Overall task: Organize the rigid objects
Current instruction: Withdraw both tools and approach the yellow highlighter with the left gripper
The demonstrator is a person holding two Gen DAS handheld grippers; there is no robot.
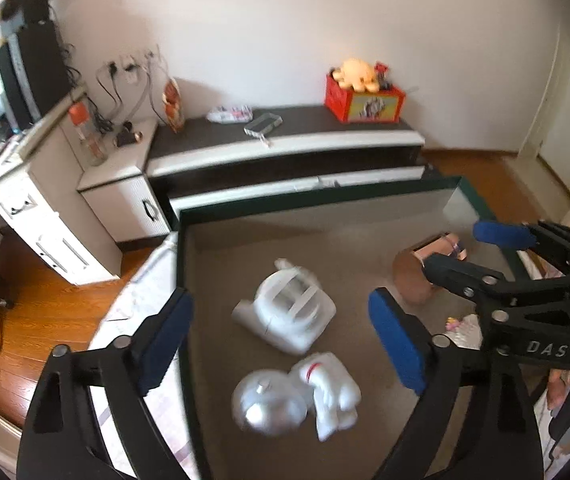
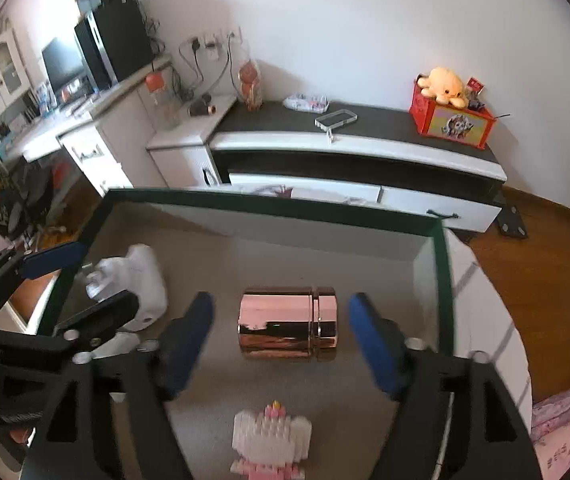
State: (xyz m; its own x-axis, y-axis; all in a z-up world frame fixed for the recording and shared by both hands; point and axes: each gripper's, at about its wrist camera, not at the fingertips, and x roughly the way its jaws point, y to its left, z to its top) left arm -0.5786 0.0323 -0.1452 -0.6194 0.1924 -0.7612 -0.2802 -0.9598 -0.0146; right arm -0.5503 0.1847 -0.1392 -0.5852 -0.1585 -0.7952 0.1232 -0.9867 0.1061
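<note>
Right wrist view is showing the right claw (image 2: 281, 338) standing wide apart with nothing pressed between its blue pads (image 2: 373, 344); a rose-gold canister (image 2: 287, 322) is lying on its side just ahead of them, on the grey floor of a green-rimmed tray (image 2: 443, 280). Its long axis is running left to right across the view, in line with the gap between the pads, so the pads are facing its two ends, not its round flanks. As I judge it, closing as things stand would be pinching it lengthwise, cap end against base end; rolling the wrist a quarter turn would be bringing the pads onto the curved sides instead. A pink-and-white brick figure (image 2: 271, 436) is sitting nearer the camera, below the claw.

Left wrist view is showing the left claw (image 1: 281, 338) also spread open and holding nothing, hovering over two white toys: a helmet-like white piece (image 1: 285, 308) lying between and just beyond the pads, and a white astronaut figure (image 1: 297, 396) nearer the camera, both blurred. The right claw is entering at that view's right edge, beside the canister, so the right hand is clearly the nearer one to it, while the left is the nearer one to the white toys.
</note>
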